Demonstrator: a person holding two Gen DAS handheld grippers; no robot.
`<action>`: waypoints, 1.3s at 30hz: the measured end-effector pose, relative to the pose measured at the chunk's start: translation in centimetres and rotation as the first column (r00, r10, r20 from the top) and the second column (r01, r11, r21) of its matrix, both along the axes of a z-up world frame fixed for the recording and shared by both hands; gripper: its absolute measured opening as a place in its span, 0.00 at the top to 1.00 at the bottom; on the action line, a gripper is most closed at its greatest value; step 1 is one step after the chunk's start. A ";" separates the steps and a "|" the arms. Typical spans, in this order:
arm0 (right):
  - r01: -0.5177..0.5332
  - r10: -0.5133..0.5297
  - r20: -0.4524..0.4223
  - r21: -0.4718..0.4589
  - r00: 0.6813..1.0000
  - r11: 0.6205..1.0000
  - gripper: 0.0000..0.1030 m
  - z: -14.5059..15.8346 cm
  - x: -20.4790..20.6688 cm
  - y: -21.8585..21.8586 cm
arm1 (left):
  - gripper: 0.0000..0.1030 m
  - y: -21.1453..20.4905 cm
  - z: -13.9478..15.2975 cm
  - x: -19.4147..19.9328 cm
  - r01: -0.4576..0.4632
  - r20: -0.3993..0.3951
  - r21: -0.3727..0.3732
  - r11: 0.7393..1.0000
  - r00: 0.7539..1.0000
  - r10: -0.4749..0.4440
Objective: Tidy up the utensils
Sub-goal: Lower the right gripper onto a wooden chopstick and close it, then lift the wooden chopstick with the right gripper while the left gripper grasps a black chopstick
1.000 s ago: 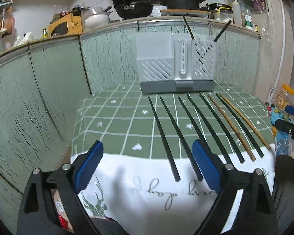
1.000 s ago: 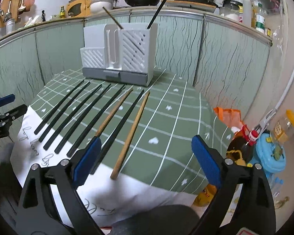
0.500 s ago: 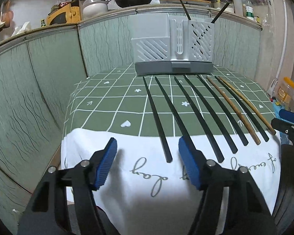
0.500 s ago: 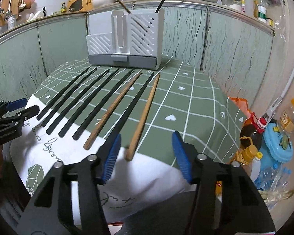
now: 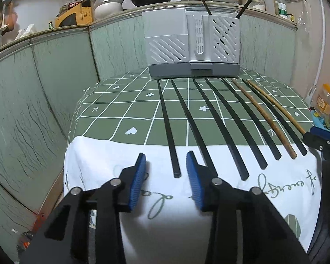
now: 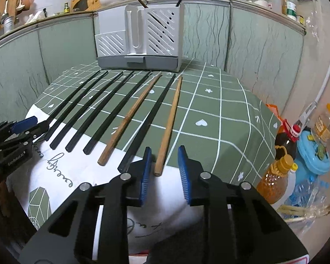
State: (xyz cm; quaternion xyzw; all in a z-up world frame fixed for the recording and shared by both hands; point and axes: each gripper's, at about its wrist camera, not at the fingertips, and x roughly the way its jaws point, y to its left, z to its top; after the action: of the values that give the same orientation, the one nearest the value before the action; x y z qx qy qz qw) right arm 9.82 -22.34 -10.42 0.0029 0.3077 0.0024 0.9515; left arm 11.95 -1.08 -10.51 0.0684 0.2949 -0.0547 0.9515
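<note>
Chopsticks: eight lie side by side on the tabletop (image 5: 112, 118), thick ends toward the cameras, tips toward the grey utensil holder (image 5: 191, 44), where two more already stand.
Leftmost black chopstick (image 5: 167, 125): its butt end rests on the white cloth (image 5: 94, 154), between the pads of the left gripper (image 5: 166, 171) but not touched.
Rightmost wooden chopstick (image 6: 170, 118): its butt end lies between the pads of the right gripper (image 6: 164, 165), just clear of both.
Jaws: both pairs have just been closing and stand partly open, each straddling one stick, neither pinching yet.
Handling: the sticks look light, stiff and thin; the black ones seem smooth and likely to slip or roll, the wooden one less so.
Where to hold: probably near the thick end, squarely across the shaft, so the tip stays free to drop into the holder.
Risk: a skewed pinch may flick the stick against its neighbour (image 6: 147, 121).
</note>
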 end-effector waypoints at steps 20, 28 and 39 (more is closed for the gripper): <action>0.040 -0.040 -0.008 0.032 0.999 0.999 0.94 -0.2 0.6 -0.1 | 0.93 0.2 -0.1 0.5 -0.051 -0.011 -0.029 0.998 0.999 0.051; 0.016 -0.016 -0.005 0.053 1.000 0.998 0.94 1.0 0.1 -0.2 | 0.93 0.5 1.2 0.3 -0.040 -0.031 -0.055 0.998 0.999 0.038; -0.007 0.006 0.011 0.077 1.000 0.997 0.94 5.0 -0.7 -0.7 | 0.92 2.0 5.0 0.0 -0.014 -0.033 -0.101 0.995 0.999 0.010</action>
State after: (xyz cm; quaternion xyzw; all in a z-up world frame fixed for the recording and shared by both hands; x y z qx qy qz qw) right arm 9.11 -23.08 -5.42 0.0385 0.3025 0.0173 0.9522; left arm 11.92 0.93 -5.56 0.0173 0.3078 -0.0650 0.9491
